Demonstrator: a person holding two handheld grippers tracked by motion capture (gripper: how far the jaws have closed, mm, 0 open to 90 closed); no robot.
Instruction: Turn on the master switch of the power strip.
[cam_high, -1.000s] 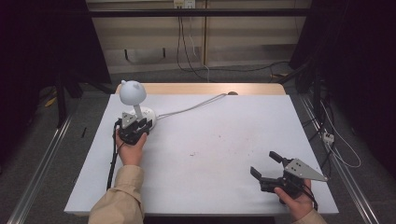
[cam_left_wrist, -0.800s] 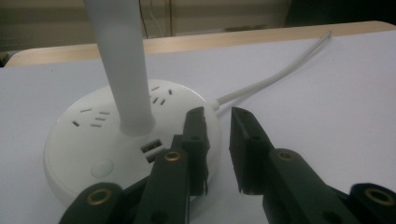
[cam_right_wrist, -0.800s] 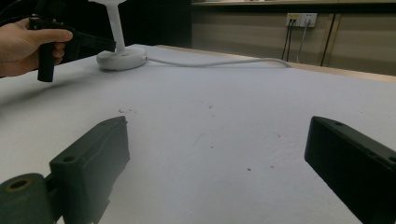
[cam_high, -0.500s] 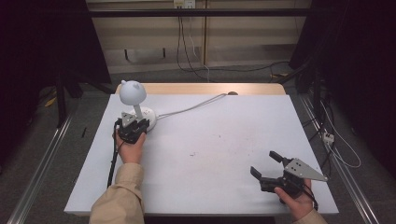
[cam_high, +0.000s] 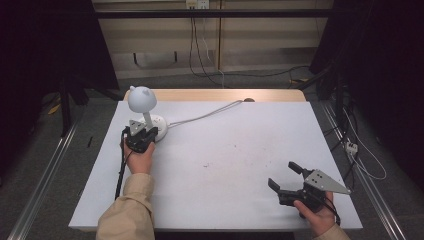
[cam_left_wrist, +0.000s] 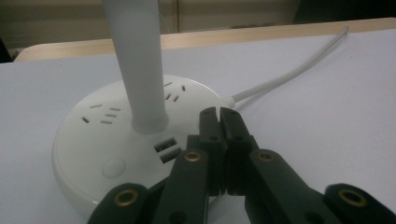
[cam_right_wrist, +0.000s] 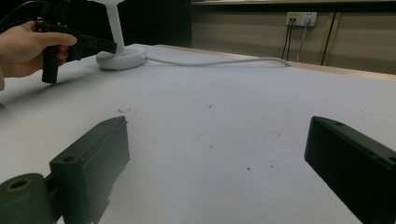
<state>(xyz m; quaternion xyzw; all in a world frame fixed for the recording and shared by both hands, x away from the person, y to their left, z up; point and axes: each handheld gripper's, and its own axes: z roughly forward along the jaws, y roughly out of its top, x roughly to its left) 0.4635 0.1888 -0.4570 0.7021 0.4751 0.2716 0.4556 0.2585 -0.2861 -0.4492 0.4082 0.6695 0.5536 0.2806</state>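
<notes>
High view: the left hand-held gripper (cam_high: 146, 134), jaws just closing empty, is hovering over the white lamp base (cam_high: 159, 125); the right hand-held gripper (cam_high: 286, 177) is resting open on the surface (cam_high: 235, 155).

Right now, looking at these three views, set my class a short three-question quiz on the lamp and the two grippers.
1. True or false: the left gripper is shut, with nothing between its jaws.
2. The lamp base carries: A) sockets and USB ports, B) a clock, C) a fan.
3. Which gripper is far from the lamp, jaws wide apart?

Key: 1 true. 2 A. 3 the right gripper.
</notes>
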